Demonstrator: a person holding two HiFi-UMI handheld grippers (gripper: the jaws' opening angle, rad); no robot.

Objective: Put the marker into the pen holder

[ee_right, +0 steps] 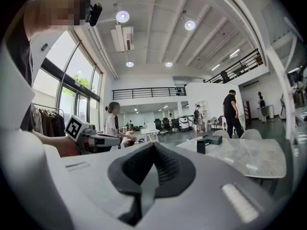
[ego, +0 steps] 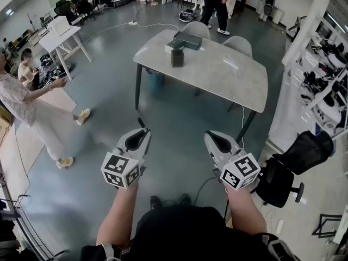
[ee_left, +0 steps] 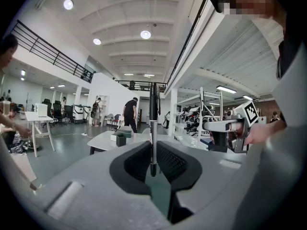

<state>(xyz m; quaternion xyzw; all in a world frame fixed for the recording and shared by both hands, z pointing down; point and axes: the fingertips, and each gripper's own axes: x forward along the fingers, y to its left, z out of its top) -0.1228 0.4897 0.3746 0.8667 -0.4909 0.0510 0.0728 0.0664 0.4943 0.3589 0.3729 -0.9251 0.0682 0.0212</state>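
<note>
A thin black marker (ee_left: 152, 123) stands upright between the jaws of my left gripper (ee_left: 153, 150), which is shut on it. In the head view its tip (ego: 141, 123) pokes out ahead of the left gripper (ego: 142, 136). The pen holder (ego: 177, 57) is a small dark box on the far left part of the pale table (ego: 228, 75), well ahead of both grippers. It also shows small in the left gripper view (ee_left: 121, 139) and the right gripper view (ee_right: 201, 146). My right gripper (ego: 215, 138) is shut with nothing between its pads (ee_right: 152, 152).
A dark green box (ego: 187, 40) lies behind the pen holder. Grey chairs (ego: 196, 29) stand at the table's far side. A person (ego: 22, 99) stands at the left, and a black office chair (ego: 283, 178) and shelving (ego: 326, 86) are at the right. Open grey floor lies between me and the table.
</note>
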